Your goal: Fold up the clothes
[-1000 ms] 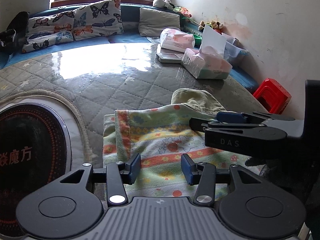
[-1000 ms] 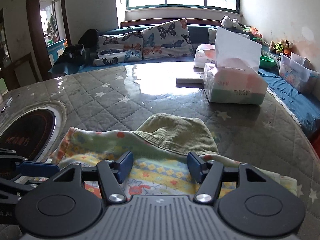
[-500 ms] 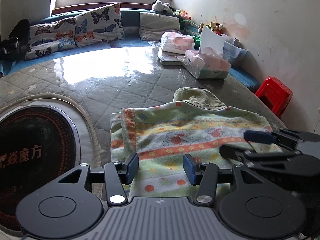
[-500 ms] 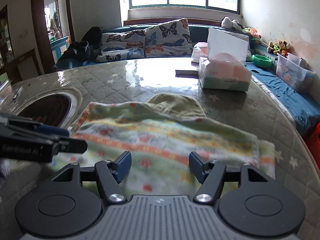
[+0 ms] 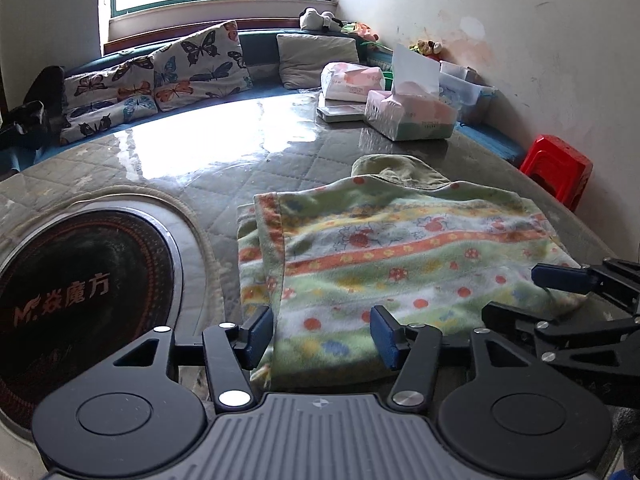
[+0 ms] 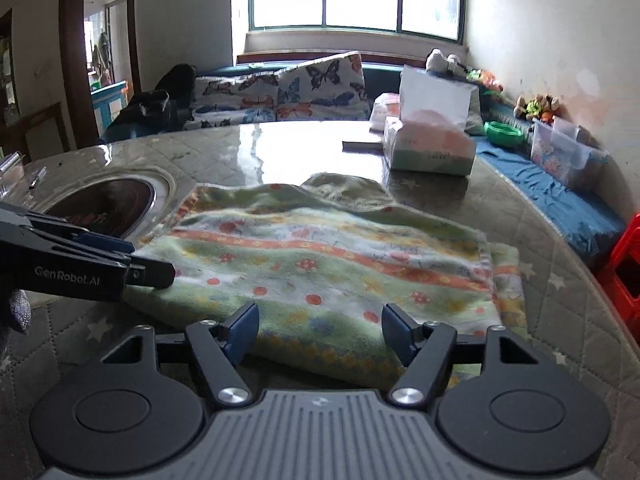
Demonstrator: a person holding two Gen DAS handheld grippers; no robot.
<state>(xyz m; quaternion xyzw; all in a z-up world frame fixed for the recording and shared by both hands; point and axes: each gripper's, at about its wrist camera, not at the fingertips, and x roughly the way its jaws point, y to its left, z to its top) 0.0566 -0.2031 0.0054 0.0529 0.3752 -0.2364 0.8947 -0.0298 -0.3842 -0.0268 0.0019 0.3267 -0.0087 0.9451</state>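
Tissue box (image 5: 410, 114), butterfly cushions (image 5: 200, 62), perhaps a hotplate (image 5: 76, 292).

The right claw (image 6: 318, 334) hangs with its jaws spread wide just over the near edge of a folded striped towel (image 6: 320, 264) lying on the quilted tabletop (image 6: 532, 248). The left claw (image 6: 136, 264) reaches in from the left, touching the towel's left edge. A tissue box (image 6: 430, 152) stands beyond.
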